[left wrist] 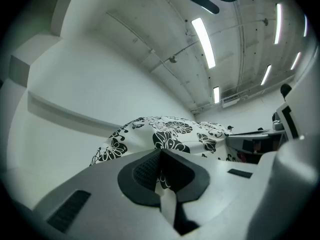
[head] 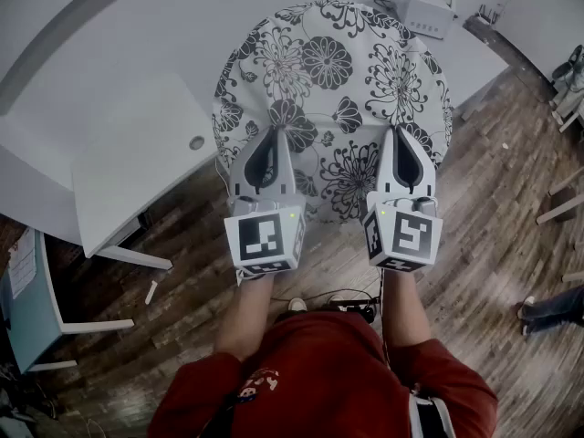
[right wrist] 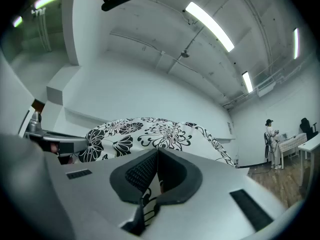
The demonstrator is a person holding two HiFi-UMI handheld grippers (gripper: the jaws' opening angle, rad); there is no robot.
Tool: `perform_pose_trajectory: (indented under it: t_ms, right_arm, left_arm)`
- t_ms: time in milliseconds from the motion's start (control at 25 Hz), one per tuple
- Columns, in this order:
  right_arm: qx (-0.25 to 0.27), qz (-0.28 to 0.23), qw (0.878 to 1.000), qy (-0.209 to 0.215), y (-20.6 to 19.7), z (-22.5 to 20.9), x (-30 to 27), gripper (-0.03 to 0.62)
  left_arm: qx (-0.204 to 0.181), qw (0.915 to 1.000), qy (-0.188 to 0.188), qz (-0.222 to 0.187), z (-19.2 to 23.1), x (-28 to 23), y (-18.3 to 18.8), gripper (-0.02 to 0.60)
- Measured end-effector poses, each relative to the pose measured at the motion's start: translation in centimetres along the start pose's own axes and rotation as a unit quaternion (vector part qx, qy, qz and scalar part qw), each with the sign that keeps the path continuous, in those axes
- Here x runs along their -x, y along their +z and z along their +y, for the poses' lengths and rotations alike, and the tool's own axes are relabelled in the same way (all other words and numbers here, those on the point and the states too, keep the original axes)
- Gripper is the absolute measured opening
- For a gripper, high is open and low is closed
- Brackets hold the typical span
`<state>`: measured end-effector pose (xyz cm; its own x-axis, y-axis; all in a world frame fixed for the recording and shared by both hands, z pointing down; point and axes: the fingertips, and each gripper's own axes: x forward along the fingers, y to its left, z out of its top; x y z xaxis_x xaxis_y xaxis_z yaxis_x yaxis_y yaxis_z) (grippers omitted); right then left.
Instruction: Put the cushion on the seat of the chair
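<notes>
A round cushion (head: 338, 71) with a black-and-white flower print is held up in front of me, out over the wooden floor. My left gripper (head: 273, 133) is shut on its near edge at the left. My right gripper (head: 402, 133) is shut on the near edge at the right. In the left gripper view the cushion (left wrist: 170, 129) rises beyond the closed jaws, with printed fabric pinched between the pads. The right gripper view shows the same: the cushion (right wrist: 150, 131) arches above my right gripper (right wrist: 156, 154). No chair seat shows in any view.
A white desk (head: 91, 80) fills the left and back, with a lower white panel (head: 137, 167) jutting toward me. A white box with cables (head: 422, 9) sits behind the cushion. White furniture legs (head: 564, 199) and a shoe (head: 538, 308) are at the right. A person (right wrist: 272, 141) stands far off.
</notes>
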<state>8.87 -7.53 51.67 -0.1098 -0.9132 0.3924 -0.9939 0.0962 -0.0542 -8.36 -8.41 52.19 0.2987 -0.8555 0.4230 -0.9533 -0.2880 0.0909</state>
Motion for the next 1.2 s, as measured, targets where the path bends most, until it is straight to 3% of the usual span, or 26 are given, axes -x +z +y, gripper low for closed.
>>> perform_pose_trajectory:
  t_ms: [840, 1200]
  right_arm:
    - [-0.022, 0.028, 0.999, 0.021, 0.65, 0.09, -0.08, 0.028]
    - [-0.014, 0.028, 0.999, 0.023, 0.45, 0.15, -0.14, 0.029]
  left_arm:
    - [0.009, 0.9993, 0.023, 0.029, 0.07, 0.31, 1.05, 0.028]
    - [0.012, 0.9994, 0.024, 0.023, 0.05, 0.31, 0.93, 0.028]
